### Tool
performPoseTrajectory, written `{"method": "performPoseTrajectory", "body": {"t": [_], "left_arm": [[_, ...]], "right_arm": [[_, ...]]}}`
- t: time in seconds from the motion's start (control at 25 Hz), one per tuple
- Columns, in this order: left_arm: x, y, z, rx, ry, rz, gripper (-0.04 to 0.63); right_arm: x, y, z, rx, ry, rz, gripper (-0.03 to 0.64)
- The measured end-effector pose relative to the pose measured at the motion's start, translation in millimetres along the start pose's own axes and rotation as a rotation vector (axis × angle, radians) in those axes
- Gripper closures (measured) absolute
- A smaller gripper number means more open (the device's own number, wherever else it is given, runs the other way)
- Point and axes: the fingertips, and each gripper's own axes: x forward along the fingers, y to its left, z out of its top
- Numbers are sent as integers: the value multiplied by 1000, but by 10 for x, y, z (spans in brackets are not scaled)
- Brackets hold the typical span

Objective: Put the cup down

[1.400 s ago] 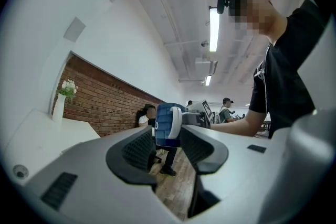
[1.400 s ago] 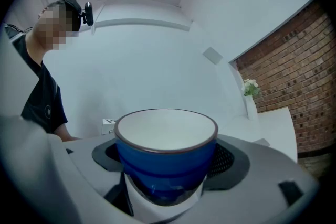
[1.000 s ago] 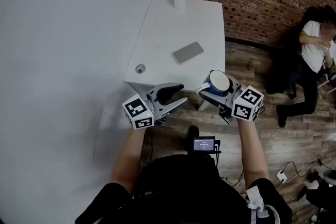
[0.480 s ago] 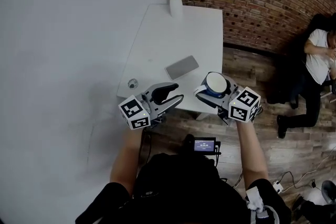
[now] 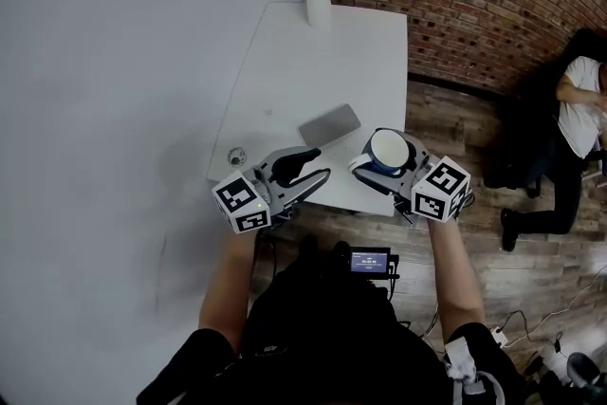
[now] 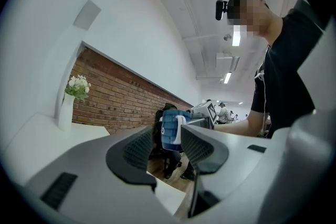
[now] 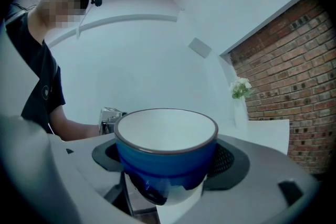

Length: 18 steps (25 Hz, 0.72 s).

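**Now: cup held upright above the table's near right corner**

Clamped on the blue cup (image 5: 391,150), the right tool (image 5: 385,162) has one jaw on each side of the cup's wall. The cup stands upright with its white mouth facing up, so its long axis runs vertically. In the head view it sits over the near right corner of the white table (image 5: 322,62), close to both edges. The tabletop lies straight below it, so the coming move is probably a plain descent, perhaps with a small shift inward from the edge. How high the base is above the top cannot be told.

The left tool (image 5: 321,166) hangs just beside it on the left, jaws apart and empty. A grey phone (image 5: 330,123) lies beyond, clear of the landing spot, and a vase (image 5: 318,0) stands at the far end.
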Motion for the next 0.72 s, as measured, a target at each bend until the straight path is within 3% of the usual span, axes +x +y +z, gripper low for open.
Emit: {"method": "performPoseTrajectory", "body": {"t": [0.72], "left_arm": [[-248, 383, -17, -31, 13, -29, 434]], "right_arm": [[403, -26, -81, -14, 39, -47, 201]]}}
